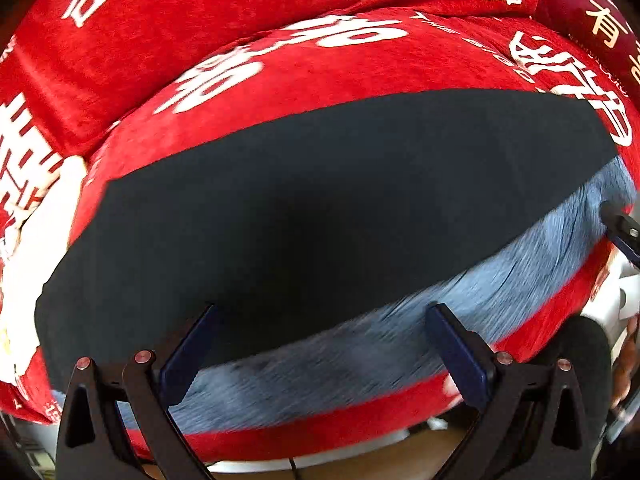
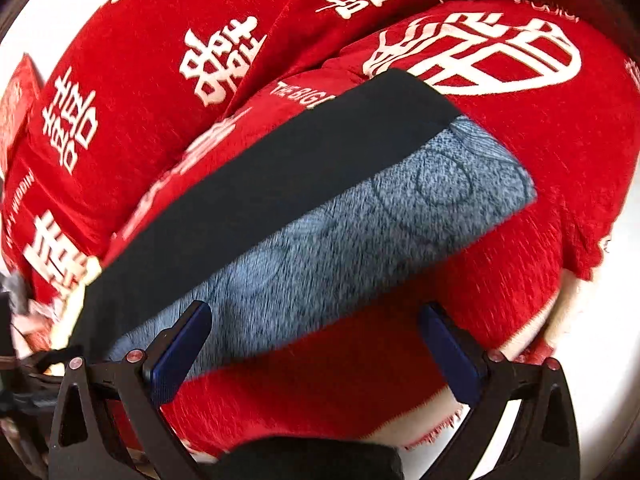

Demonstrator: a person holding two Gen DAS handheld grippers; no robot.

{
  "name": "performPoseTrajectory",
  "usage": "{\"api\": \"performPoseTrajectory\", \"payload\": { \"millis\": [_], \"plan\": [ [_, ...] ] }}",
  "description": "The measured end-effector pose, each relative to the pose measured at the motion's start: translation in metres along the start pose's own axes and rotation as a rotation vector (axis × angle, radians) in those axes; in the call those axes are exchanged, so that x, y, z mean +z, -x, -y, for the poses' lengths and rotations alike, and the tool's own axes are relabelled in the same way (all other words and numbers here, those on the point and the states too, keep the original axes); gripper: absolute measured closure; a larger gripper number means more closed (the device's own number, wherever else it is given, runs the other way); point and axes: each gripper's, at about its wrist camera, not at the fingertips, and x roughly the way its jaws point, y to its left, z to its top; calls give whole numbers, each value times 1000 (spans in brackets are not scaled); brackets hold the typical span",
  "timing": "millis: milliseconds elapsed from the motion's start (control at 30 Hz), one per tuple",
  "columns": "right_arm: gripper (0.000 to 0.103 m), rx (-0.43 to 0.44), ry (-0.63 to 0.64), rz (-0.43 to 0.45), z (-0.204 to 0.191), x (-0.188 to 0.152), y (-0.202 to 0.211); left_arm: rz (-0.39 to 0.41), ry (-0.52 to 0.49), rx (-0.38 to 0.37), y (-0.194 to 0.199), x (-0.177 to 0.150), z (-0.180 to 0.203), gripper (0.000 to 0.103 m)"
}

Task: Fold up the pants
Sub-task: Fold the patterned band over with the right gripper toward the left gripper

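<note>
The pants (image 1: 304,216) lie flat on a red cushion (image 1: 280,76), dark navy outside with a blue fleece lining (image 1: 360,344) showing along the near edge. My left gripper (image 1: 324,320) is open and empty just above that near edge. In the right wrist view the pants (image 2: 280,184) run diagonally, with the fleece lining (image 2: 360,232) on the near side. My right gripper (image 2: 316,320) is open and empty over the near edge of the lining and the red cushion (image 2: 520,220). The right gripper's fingertip (image 1: 620,224) shows at the right edge of the left wrist view.
The red cushions carry white Chinese characters, with a back cushion (image 1: 200,8) behind. A darker red pillow (image 1: 592,20) lies far right. A white surface (image 2: 624,240) shows at the right beyond the cushion's frayed edge (image 2: 440,428).
</note>
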Motion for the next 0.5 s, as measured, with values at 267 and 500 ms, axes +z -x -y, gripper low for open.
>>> {"api": "performPoseTrajectory", "payload": {
  "millis": [267,500],
  "plan": [
    [0,47,-29,121,11,27,-10,18,39,11,-9,42,41,0],
    [1,69,4,132,5,39,-9,26,148,92,-18,64,44,0]
  ]
}}
